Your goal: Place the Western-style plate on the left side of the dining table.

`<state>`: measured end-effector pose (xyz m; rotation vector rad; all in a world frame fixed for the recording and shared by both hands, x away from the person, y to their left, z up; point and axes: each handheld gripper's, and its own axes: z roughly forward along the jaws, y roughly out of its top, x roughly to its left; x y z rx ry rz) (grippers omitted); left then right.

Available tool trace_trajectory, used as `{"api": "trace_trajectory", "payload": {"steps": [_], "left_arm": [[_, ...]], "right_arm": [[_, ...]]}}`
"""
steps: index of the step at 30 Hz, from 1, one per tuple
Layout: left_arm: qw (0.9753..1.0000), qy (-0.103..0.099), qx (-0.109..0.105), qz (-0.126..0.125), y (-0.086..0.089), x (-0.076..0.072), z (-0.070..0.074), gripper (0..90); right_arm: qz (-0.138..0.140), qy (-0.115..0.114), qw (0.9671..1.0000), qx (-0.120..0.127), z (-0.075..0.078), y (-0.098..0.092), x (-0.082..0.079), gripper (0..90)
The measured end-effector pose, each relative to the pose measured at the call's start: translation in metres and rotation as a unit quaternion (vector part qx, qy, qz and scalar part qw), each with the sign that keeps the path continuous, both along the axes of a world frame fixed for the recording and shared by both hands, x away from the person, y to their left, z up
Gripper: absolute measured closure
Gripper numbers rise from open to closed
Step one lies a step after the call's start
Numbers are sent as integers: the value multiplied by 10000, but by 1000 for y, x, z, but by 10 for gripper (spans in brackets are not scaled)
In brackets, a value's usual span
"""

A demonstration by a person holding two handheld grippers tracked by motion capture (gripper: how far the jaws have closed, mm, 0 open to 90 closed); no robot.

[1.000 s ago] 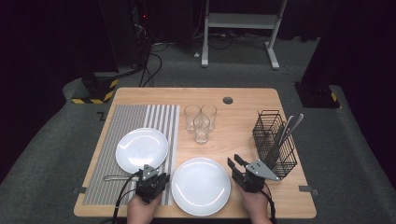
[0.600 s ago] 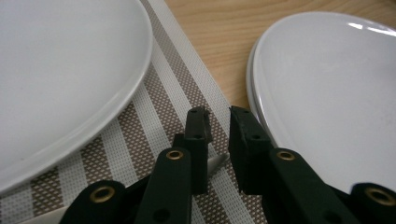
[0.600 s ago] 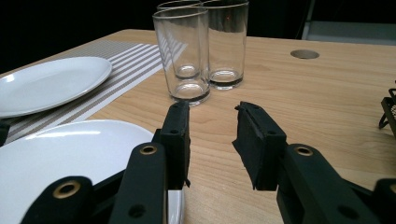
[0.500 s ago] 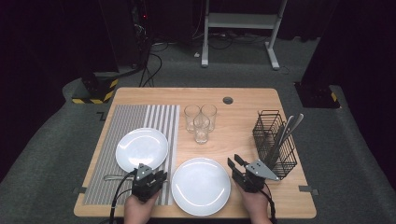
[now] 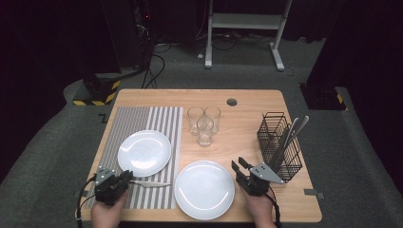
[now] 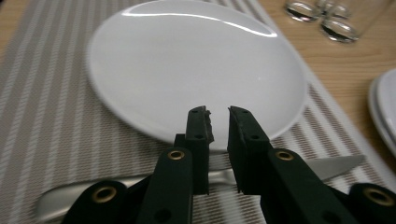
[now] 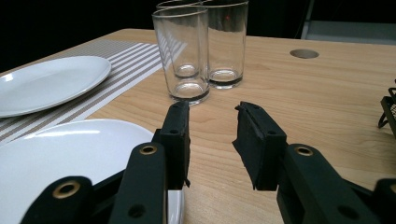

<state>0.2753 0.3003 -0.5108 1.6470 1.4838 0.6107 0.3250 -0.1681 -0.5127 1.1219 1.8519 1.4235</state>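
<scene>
From the high view, my left gripper [image 5: 124, 178] sits at the near left corner of the worktop [image 5: 247, 102], over the striped mat [image 5: 157, 118]. A knife [image 5: 148, 183] lies on that mat, between the near rim of the left plate [image 5: 144, 152] and the worktop's near edge. Its long axis runs along that edge, blade towards the centre plate [image 5: 204, 189]. My left gripper is at the handle end; my right gripper [image 5: 241, 171] rests well apart, beyond the centre plate.

In the left gripper view, the knife [image 6: 336, 166] passes crosswise just under my left gripper [image 6: 218, 122], whose jaws stand slightly apart and hold nothing.

In the right gripper view, my right gripper [image 7: 212, 122] is wider open and empty, facing the glasses [image 7: 183, 51]. I judge the left is the one to take the knife.
</scene>
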Motion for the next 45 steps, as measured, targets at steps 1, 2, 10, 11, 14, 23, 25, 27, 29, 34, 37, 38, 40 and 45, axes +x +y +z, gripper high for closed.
{"api": "trace_trajectory", "payload": {"steps": [1,2,10,11,14,23,25,27,29,34,37,38,40,45], "left_arm": [[10000,4,-3,92,7,-2,-1,777],[9997,38,63,250,20,-5,-4,768],[9973,234,1,699,51,-2,-16,737],[9970,253,28,733,52,0,-17,736],[9962,328,24,808,56,6,-21,730],[9956,398,100,847,57,7,-26,729],[9955,390,107,859,57,7,-26,730],[9955,379,97,867,57,6,-26,730],[9954,381,113,871,57,6,-26,732],[9952,364,100,899,58,5,-27,730],[9956,278,26,890,59,3,-26,702],[9957,246,48,896,58,1,-25,690],[9957,244,34,893,58,0,-25,682],[9961,188,-41,865,57,-7,-27,627]], "right_arm": [[0,0,10000,0,0,0,0,643],[1,6,10000,-2,0,0,0,643],[11,30,10000,-9,-1,1,0,643],[11,31,10000,-8,-1,1,0,642],[11,27,10000,-12,-1,1,0,643],[16,26,10000,-14,-1,0,0,643],[15,27,10000,-12,-1,0,0,643],[17,24,10000,-11,-1,0,0,643],[17,10,10000,-20,-1,1,0,643],[17,13,10000,-16,-1,1,0,642],[23,23,10000,-9,-2,1,0,641],[30,35,10000,-32,-2,1,0,641],[32,41,10000,-31,-2,2,0,641],[37,67,10000,-20,-3,2,1,639]]}}
